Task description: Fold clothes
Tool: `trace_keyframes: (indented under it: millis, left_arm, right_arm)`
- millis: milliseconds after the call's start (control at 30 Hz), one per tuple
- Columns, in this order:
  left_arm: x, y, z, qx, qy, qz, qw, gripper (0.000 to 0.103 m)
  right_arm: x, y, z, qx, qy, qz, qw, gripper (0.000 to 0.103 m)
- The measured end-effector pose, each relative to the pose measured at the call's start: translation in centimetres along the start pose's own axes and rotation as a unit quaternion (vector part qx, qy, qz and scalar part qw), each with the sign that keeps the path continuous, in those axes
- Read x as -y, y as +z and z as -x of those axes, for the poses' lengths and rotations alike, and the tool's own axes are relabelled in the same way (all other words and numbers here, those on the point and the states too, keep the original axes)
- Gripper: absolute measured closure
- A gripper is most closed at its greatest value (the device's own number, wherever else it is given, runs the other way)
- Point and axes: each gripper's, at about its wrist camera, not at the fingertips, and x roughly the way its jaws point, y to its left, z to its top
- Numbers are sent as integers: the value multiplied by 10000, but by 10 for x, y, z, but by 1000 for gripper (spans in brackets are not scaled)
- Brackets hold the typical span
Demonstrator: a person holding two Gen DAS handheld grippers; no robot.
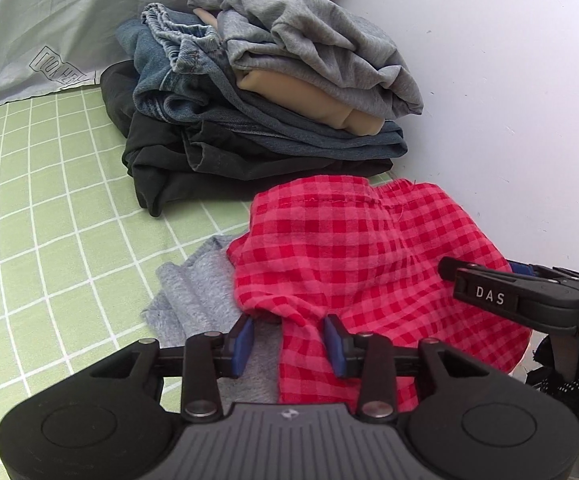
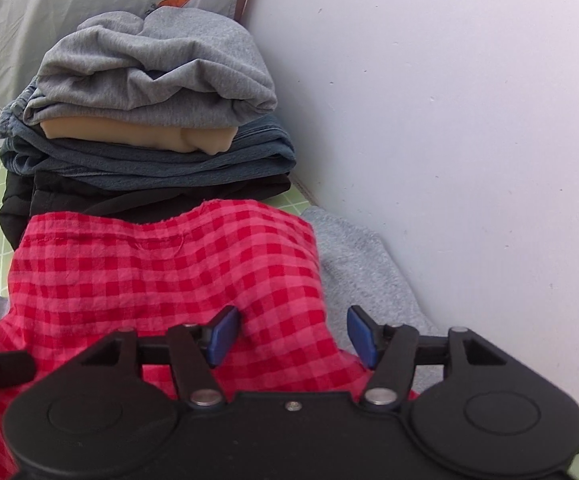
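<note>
- Left gripper (image 1: 289, 340): level, low, fingers parted, blue pads (image 1: 243, 344) apart.
- Right gripper (image 2: 293, 334): level, alongside, fingers parted wider.

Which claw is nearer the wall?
Right. The right claw sits over the red cloth beside the wall; the left claw is farther out, at the cloth's other side.

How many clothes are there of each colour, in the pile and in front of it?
Grey: 2, the grey top on the pile and the grey cloth under the checked one
Beige: 1, beige garment
Blue: 1, jeans
Black: 1, black garment
Red checked: 1, red checked cloth
Total: 6
</note>
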Motion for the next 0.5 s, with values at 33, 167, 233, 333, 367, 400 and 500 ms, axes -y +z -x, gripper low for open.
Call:
trace_keyframes:
  millis: [33, 167, 233, 333, 367, 400, 500]
  left_arm:
    - [-4, 0, 5, 41, 28, 56, 10000, 51]
    - [-24, 1, 27, 234, 78, 269, 9993, 34]
    - [-30, 1, 40, 374, 20, 199, 9991, 29]
    - [-36, -1, 64, 718, -9, -72, 9974, 15]
    - [-37, -3, 76, 858, -36, -177, 9961, 10]
    - [-39, -4, 87, 990, -72, -280, 9947, 8]
    - [-42, -8, 119, 1314, -151, -591, 9895, 0]
  right_arm:
    - [2, -1, 2, 25, -76, -68, 9999, 37]
    - [10, -3, 16, 160, -213, -398, 9989, 30]
    - [11, -5, 27, 259, -212, -537, 9980, 23]
    - [4, -10, 49, 439, -163, -620, 9970, 12]
    - [0, -11, 57, 482, -138, -635, 9967, 7]
    - [-5, -13, 63, 507, -103, -652, 9965, 2]
    - [-17, -22, 86, 499, 69, -797, 9955, 1]
